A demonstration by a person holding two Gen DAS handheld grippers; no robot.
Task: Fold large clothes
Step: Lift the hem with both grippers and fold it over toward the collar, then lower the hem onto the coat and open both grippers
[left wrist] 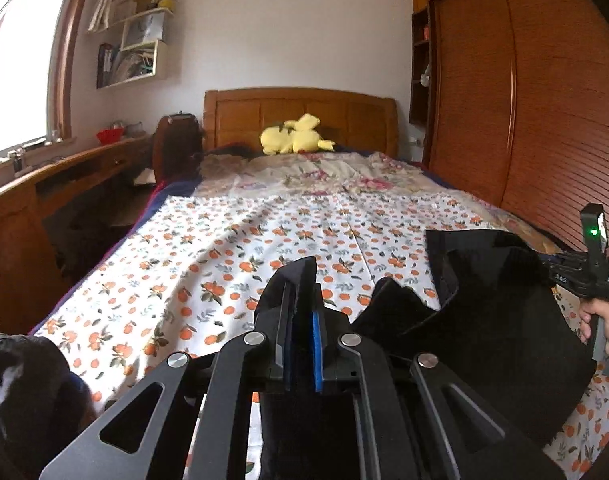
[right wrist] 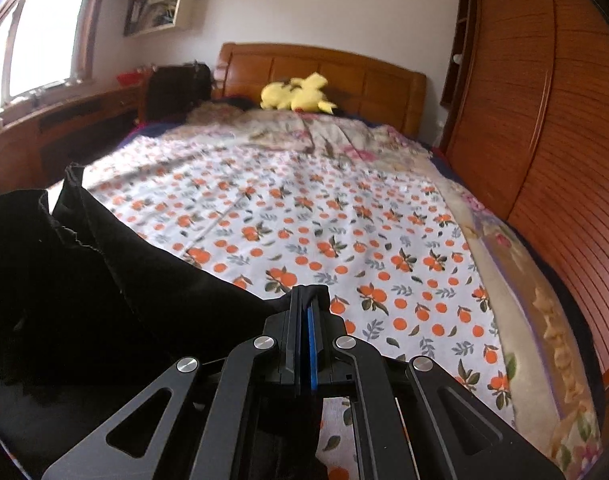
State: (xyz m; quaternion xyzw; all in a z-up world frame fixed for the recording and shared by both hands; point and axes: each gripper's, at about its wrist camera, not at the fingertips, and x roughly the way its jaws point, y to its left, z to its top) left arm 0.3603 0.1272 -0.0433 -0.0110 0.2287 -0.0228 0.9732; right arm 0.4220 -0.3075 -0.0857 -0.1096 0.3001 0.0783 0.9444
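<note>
Now your left gripper (left wrist: 302, 300) fingers pinch black cloth (left wrist: 484, 320); right gripper (right wrist: 309, 308) fingers pinch it too. Cloth hangs bunched over bed (right wrist: 344, 208). Not spread yet, folding all left.

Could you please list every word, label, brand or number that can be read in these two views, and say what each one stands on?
Right gripper, seen from the left wrist: small pale marking on its body, too blurred to read.
Wall shelves: papers and boxes, no legible text.
Nothing else bears writing.

Matt black cloth garment (left wrist: 500, 304), printed cotton-like sheet (right wrist: 344, 216), glossy wooden headboard (left wrist: 300, 114).
</note>
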